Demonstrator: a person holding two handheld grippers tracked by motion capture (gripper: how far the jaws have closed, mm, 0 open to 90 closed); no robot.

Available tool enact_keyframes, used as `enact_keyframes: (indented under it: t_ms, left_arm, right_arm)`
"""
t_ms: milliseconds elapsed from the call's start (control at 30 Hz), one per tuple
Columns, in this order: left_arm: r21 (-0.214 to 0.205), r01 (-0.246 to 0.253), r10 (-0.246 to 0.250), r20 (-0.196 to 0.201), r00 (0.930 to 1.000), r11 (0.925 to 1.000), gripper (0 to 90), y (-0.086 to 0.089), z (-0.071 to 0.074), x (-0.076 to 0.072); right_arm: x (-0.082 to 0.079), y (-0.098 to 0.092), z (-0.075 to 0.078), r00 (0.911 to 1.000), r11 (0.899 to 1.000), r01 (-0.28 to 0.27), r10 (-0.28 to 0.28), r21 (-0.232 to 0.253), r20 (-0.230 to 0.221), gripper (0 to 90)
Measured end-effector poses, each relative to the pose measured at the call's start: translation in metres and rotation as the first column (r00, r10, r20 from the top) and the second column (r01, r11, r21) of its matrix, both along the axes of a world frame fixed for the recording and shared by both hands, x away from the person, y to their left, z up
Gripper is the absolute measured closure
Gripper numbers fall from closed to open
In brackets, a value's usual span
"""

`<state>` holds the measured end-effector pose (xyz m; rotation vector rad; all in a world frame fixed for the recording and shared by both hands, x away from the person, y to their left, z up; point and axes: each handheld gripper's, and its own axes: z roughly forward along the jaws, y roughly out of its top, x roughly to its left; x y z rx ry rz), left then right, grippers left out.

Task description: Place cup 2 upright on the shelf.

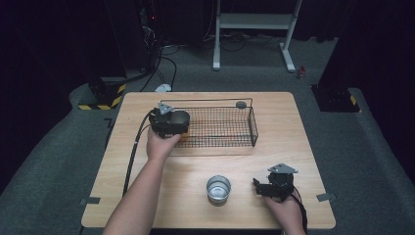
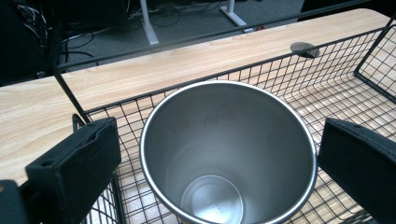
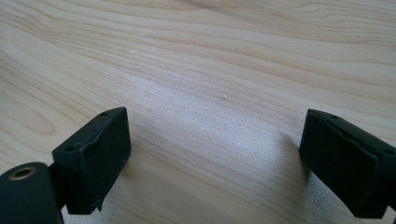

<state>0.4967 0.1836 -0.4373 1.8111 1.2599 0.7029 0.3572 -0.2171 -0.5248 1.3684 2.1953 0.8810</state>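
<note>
1 cup point(image 2: 229, 154) in the basket point(image 1: 230, 128), left tool point(image 2: 219, 154) wide open round it, not gripping; 2nd cup point(image 1: 218, 189) on the table point(image 1: 274, 161) left to do, right tool point(image 3: 215, 158) open, empty.

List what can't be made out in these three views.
- Left gripper: whether its pads touch the steel cup; gaps show beside the rim, lower wall cut off by the bottom edge.
- That cup in the high view: mostly hidden by gripper and hand.
- Dark round thing on the wire basket rim: too small to identify.
- Second cup: contents unclear, glare.
</note>
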Motion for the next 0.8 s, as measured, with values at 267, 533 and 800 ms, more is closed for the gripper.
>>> enact_keyframes:
  t_ms: [267,533,800]
  left_arm:
    - [-0.016,0.006,-0.006,0.025,0.9997,0.9999,0.1,0.004,0.012,-0.006]
    - [-0.035,0.023,-0.022,0.014,0.9997,0.9991,0.1,0.007,0.015,-0.011]
    - [-0.04,0.026,-0.026,-0.015,0.9995,0.9989,0.7,0.014,0.01,-0.018]
  right_arm:
    - [0.0,0.0,0.0,1.0,1.0,0.0,0.0,0.0,0.0,8.8]
    - [0.0,0.0,0.0,1.0,1.0,0.0,0.0,0.0,0.0,8.8]
    - [0.0,0.0,0.0,1.0,1.0,0.0,0.0,0.0,0.0,8.8]
